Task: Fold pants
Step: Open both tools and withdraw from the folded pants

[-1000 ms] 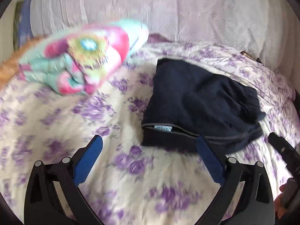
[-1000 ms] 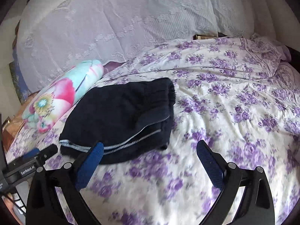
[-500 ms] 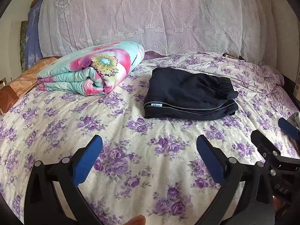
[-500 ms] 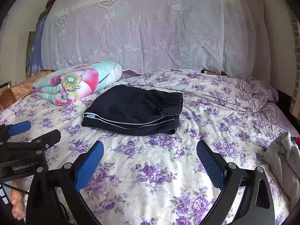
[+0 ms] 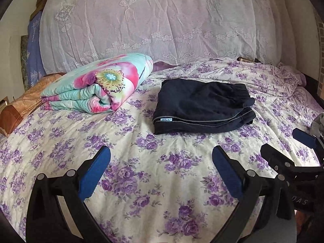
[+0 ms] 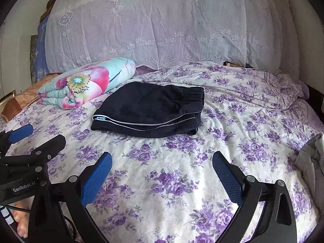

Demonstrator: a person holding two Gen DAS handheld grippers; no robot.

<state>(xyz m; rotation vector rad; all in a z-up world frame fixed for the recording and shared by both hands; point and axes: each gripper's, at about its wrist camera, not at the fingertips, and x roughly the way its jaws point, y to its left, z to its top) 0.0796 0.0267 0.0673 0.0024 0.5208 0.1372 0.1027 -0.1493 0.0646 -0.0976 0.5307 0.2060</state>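
Both grippers have pulled back from the navy pants (image 5: 202, 109), which a second ago filled the near view and now lie well beyond the jaws as a flat folded bundle on the floral bedsheet (image 5: 162, 182). That retreat, with nothing carried, suggests the folding itself is finished and the hands are clearing away.

The left gripper (image 5: 161, 171) stands with jaws wide and empty; the right gripper (image 6: 162, 172) is the same, wide apart with only bedsheet between its blue pads.

The pants sit just right of the rolled flowered quilt (image 5: 101, 87), not touching it. A grey garment (image 6: 311, 160) lies well right of the pants at the bed's edge.

A small pale label on the pants' near-left corner is too small to read surely. The left gripper's body, seen from the right wrist, reads "GenRobot.AI".
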